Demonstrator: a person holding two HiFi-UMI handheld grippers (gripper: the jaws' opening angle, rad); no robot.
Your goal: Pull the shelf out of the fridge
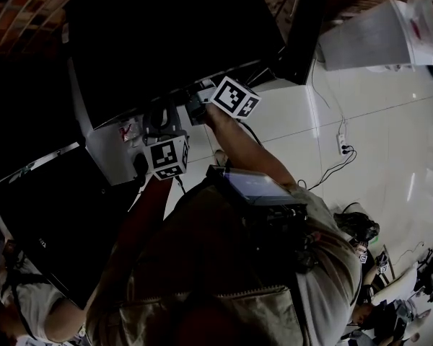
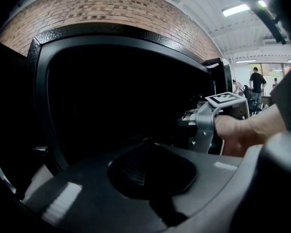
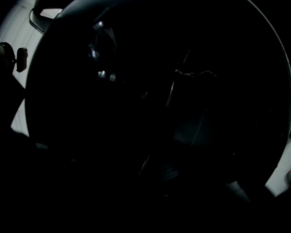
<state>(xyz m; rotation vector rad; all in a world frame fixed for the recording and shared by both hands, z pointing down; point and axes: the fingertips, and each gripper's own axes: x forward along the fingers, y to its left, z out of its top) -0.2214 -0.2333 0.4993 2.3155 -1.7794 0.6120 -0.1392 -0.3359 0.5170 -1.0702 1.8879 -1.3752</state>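
The fridge (image 1: 166,42) is a black box with a very dark inside; no shelf can be made out in any view. In the head view my right gripper (image 1: 199,101) reaches into the lower edge of the opening, its marker cube just behind it. My left gripper (image 1: 159,121) hangs a little lower and to the left, in front of the grey base (image 1: 112,150). The left gripper view shows the dark opening (image 2: 116,96), with the right gripper (image 2: 186,125) and the hand that holds it at its right side. The right gripper view is nearly black. Neither pair of jaws shows clearly.
A black door panel (image 1: 303,27) stands open at the fridge's right. A power strip with cables (image 1: 343,144) lies on the white tiled floor (image 1: 390,121). A white bin (image 1: 375,34) stands at the back right. People sit at the lower left (image 1: 29,308) and lower right.
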